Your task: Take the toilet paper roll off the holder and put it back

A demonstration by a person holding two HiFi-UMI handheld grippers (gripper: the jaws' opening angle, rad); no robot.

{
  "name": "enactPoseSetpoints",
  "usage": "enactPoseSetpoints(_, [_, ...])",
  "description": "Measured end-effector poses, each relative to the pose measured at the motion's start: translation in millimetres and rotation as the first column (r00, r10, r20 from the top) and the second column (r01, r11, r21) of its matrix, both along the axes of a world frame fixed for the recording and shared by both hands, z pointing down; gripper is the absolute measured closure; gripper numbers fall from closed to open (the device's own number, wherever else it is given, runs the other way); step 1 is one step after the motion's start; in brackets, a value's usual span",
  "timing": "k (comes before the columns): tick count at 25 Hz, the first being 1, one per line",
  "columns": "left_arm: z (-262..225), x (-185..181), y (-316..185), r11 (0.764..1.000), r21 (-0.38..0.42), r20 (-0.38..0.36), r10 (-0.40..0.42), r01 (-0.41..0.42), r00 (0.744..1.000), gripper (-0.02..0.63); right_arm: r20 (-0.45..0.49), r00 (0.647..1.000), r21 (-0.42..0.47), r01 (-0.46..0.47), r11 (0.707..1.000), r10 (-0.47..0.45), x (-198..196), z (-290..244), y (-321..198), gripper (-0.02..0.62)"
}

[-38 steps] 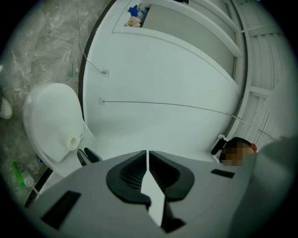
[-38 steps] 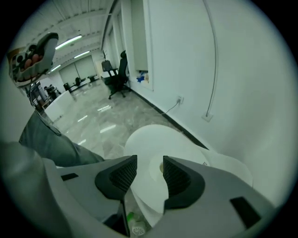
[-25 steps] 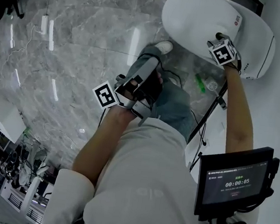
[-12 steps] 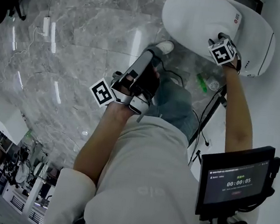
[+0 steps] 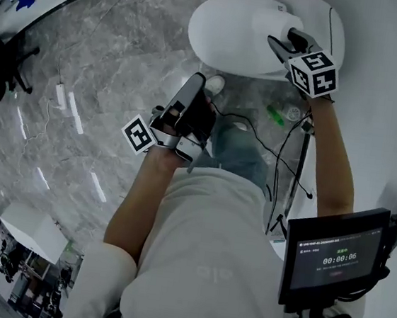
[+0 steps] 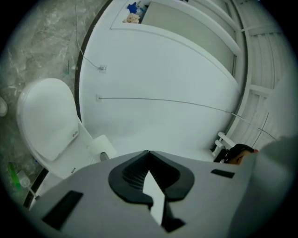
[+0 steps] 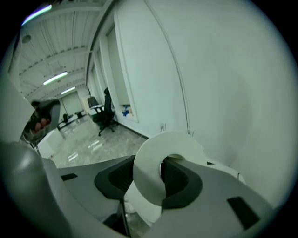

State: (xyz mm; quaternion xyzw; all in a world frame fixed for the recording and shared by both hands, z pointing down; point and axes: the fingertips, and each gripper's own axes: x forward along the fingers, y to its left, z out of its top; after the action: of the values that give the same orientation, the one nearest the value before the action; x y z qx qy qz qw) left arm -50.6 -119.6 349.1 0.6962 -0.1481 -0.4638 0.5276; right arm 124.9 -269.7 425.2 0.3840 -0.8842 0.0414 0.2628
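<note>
The white toilet paper roll (image 7: 148, 179) stands on edge between the black pads of my right gripper (image 7: 160, 160), which is shut on it. In the head view my right gripper (image 5: 278, 37) is held up over the white toilet (image 5: 219, 36) at the top right, with the roll (image 5: 273, 19) at its tips. My left gripper (image 5: 196, 83) hangs lower, in front of the person's leg, and is apart from the roll. Its jaws (image 6: 148, 152) meet at the tips with nothing in them. A small white block with a dark round end (image 6: 101, 149) sits beside the toilet (image 6: 46, 121).
The floor is grey marble (image 5: 104, 51). A green bottle (image 5: 274, 116) and black cables (image 5: 283, 164) lie by the toilet's base. A stand with a timer screen (image 5: 333, 256) is at the lower right. A white wall (image 5: 383, 104) runs along the right.
My right gripper has come away from the toilet's side and risen with the roll in its jaws. The left gripper has shifted only slightly. The head view has swung.
</note>
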Motion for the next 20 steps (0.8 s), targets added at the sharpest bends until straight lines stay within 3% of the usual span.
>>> enactPoseSetpoints(4, [4, -10, 0, 1.0, -0.019, 0.025, -0.007, 0.007, 1.0, 0.6, 0.176, 0.979, 0.042, 0.101, 0.994, -0.107, -45, -43, 24, 0.419])
enactPoseSetpoints(9, [4, -22, -2, 0.998, -0.01, 0.001, -0.054, 0.054, 0.999, 0.6, 0.331, 0.911, 0.127, 0.216, 0.968, -0.247, -77, -103, 58, 0.419])
enactPoseSetpoints(13, [12, -43, 6, 0.995, -0.051, 0.018, -0.089, 0.09, 0.996, 0.6, 0.478, 0.827, 0.162, 0.247, 0.956, -0.294, -89, -137, 89, 0.419])
enactPoseSetpoints(20, [27, -71, 20, 0.983, -0.069, 0.015, -0.169, 0.17, 0.985, 0.6, 0.672, 0.648, 0.217, 0.29, 0.932, -0.358, -81, -182, 124, 0.419])
